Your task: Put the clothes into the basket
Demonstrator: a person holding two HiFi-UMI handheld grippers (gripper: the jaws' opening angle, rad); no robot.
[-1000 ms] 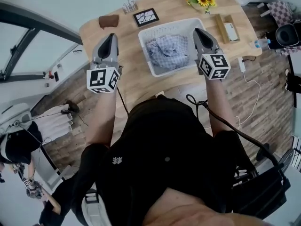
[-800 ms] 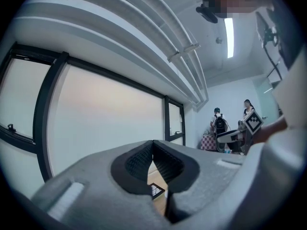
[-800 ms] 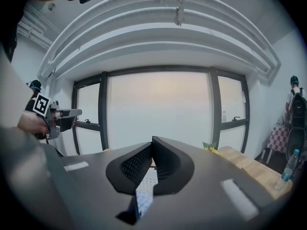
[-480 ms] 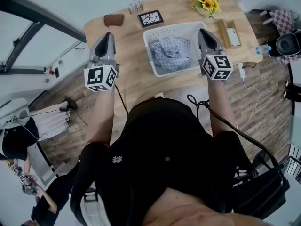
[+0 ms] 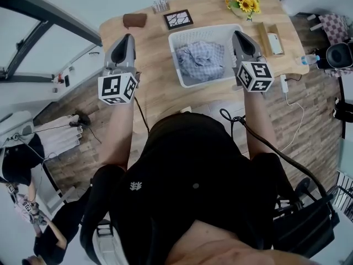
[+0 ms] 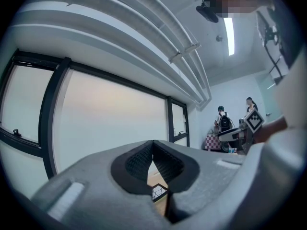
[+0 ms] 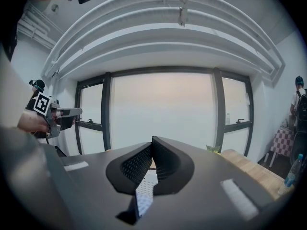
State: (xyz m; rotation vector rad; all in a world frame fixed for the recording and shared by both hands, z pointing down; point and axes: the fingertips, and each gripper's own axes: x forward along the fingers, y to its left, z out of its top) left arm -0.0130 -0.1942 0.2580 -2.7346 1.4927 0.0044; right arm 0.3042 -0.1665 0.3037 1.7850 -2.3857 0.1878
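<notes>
On the desk point(image 5: 157, 87), the clothes point(image 5: 201, 59) lie in the basket point(image 5: 177, 37), left tongs point(image 5: 128, 36) to its left, right tongs point(image 5: 237, 33) at its right wall; frame point(image 5: 178, 19) and flowers point(image 5: 244, 0) behind.

The head view looks steeply down from above the person onto the table point(image 5: 154, 70), taking in the left gripper point(image 5: 128, 37) and the right gripper point(image 5: 238, 35) from behind their fingers. Each gripper view sits close behind its own fingertips and tilts up past them toward the windows point(image 7: 160, 109) and ceiling, catching the other gripper off to one side. Just below the left fingertips shows the framed picture point(image 6: 159, 192), and below the right ones what looks like the basket point(image 7: 144, 191), both shared with the head view.
</notes>
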